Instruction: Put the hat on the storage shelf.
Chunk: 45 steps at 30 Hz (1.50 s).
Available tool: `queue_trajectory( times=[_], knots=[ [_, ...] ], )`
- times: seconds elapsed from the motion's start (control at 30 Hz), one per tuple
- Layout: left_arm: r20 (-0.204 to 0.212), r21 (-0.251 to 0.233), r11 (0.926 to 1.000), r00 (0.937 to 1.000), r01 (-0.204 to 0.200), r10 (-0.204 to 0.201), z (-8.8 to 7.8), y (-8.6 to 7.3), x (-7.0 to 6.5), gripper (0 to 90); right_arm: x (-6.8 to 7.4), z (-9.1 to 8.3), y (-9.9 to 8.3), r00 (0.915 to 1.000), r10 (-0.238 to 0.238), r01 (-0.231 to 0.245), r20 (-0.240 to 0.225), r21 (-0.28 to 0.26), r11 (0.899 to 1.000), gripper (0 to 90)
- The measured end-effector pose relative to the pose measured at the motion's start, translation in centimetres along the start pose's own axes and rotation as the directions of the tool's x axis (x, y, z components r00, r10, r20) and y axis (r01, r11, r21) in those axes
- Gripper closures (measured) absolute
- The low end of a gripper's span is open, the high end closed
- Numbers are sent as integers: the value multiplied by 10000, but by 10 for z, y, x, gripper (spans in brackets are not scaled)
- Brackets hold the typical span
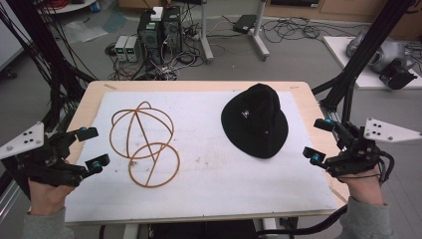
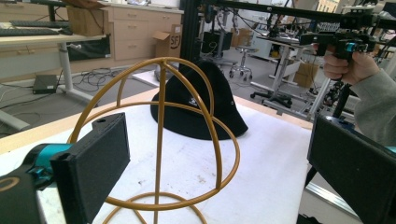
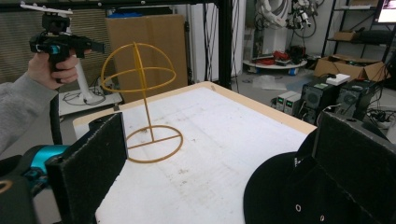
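Observation:
A gold wire hat stand (image 1: pixel 155 144) stands upright on the left half of a white mat (image 1: pixel 219 174); its dome and pole (image 2: pixel 159 140) rise close in front of my left gripper. A black bucket hat (image 1: pixel 256 122) lies flat on the mat's right half. My left gripper (image 1: pixel 94 147) hovers at the table's left edge, open and empty, pointing at the stand. At the right edge my right gripper (image 1: pixel 315 139) is open too, just right of the hat (image 3: pixel 280 191), which lies low between its jaws without touching them. The stand (image 3: pixel 144 107) shows farther off in the right gripper view.
The mat covers a wooden table (image 1: pixel 199 85). Behind its far edge, computer boxes and tangled cables (image 1: pixel 159 30) sit on the floor. Black frame posts (image 1: pixel 366 45) rise at both table sides. Desks and cardboard boxes (image 2: pixel 168 39) stand farther off.

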<state>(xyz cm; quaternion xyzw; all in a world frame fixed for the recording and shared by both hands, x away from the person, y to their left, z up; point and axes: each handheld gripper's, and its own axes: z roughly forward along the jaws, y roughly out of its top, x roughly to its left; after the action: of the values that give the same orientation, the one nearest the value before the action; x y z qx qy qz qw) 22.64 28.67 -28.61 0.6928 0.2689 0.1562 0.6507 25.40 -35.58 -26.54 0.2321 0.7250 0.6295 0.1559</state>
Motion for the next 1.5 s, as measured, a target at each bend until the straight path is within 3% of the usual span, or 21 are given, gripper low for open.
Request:
queue_trajectory(
  times=[0.87, 1.07, 1.4, 1.5],
  knots=[
    [-35, 75, 10000, 10000, 58, -58, 4, -1, -5, 60, -11, 6, 4, 10000, -19, 18, 29, 85, 10000, 24],
    [-118, 44, 10000, 9999, 60, -60, 0, -1, -4, 60, -29, 21, 12, 9999, -42, 45, -94, 383, 9993, 23],
    [-190, -42, 9999, 9997, 145, -145, -4, -2, -1, 60, -45, 50, 33, 9979, -497, 541, -412, 1133, 9921, 24],
    [-212, -57, 9999, 9997, 156, -157, -4, -3, -1, 60, -53, 58, 37, 9972, -572, 623, -474, 1140, 9915, 24]
  ],
)
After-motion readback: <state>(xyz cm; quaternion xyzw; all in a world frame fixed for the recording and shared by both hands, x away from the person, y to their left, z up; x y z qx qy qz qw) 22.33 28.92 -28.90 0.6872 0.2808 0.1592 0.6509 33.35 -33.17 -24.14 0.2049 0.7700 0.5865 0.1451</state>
